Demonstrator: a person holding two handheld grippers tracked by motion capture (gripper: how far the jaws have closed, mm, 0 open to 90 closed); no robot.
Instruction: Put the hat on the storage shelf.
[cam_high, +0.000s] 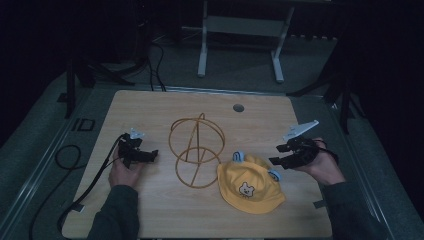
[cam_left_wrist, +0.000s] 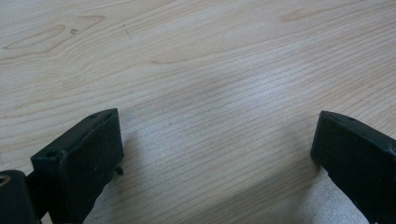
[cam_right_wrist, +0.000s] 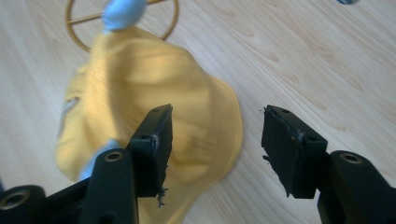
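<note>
A yellow child's hat (cam_high: 250, 186) with a small bear face and pale blue ears lies flat on the wooden table (cam_high: 150, 112), right of centre. Just left of it stands a gold wire hat stand (cam_high: 195, 150) made of crossing hoops. My right gripper (cam_high: 277, 154) hovers by the hat's right edge, tilted toward it. In the right gripper view my right gripper (cam_right_wrist: 217, 135) is open, with the hat (cam_right_wrist: 140, 93) below the left jaw and nothing pinched. My left gripper (cam_high: 150, 155) rests low at the left of the stand. In its own view my left gripper (cam_left_wrist: 215, 140) is open over bare wood.
A round cable hole (cam_high: 238, 107) sits near the table's far edge. A black cable (cam_high: 75, 165) loops off the table's left side. White frame legs (cam_high: 202, 55) stand on the floor behind the table. The wire stand's base ring (cam_right_wrist: 84, 23) shows beyond the hat.
</note>
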